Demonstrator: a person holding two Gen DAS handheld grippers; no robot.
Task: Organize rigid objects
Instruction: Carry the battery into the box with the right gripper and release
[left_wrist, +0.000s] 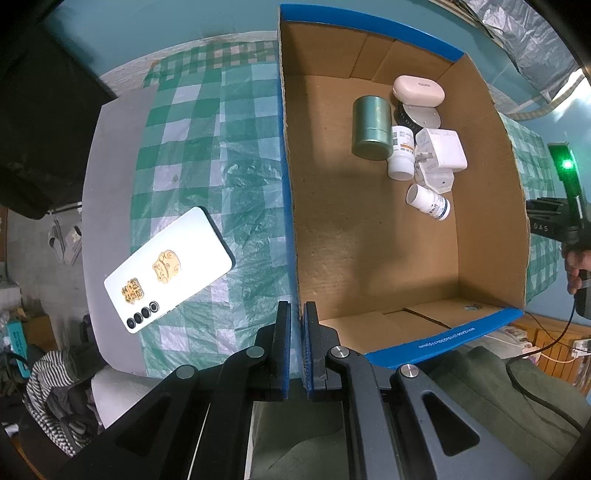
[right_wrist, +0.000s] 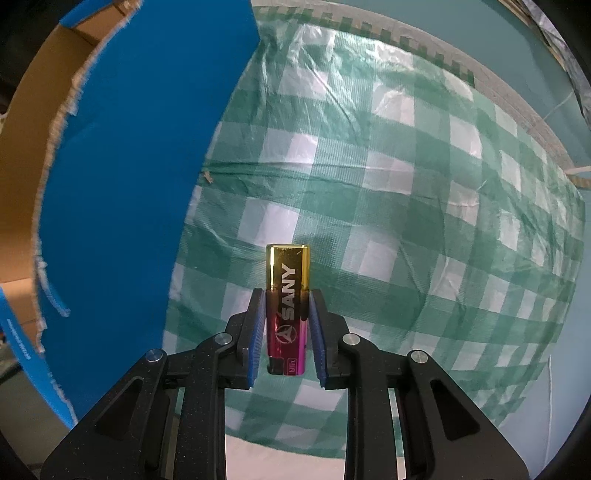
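My left gripper (left_wrist: 297, 308) is shut on the blue rim of the cardboard box (left_wrist: 291, 236), near its front left corner. Inside the box lie a green tin (left_wrist: 371, 127), a pink case (left_wrist: 418, 90), two white pill bottles (left_wrist: 400, 157), a white charger (left_wrist: 441, 149) and other small items. A white phone (left_wrist: 168, 269) with gold stickers lies on the checked cloth left of the box. My right gripper (right_wrist: 287, 308) is shut on a gold and magenta SANY lighter (right_wrist: 287, 295), held above the cloth, to the right of the box's blue outer wall (right_wrist: 129, 184).
The green and white checked cloth (right_wrist: 406, 203) covers the table. The table's left edge (left_wrist: 92, 221) drops to a floor with slippers and clothes. The other hand-held gripper with a green light (left_wrist: 567, 192) shows right of the box.
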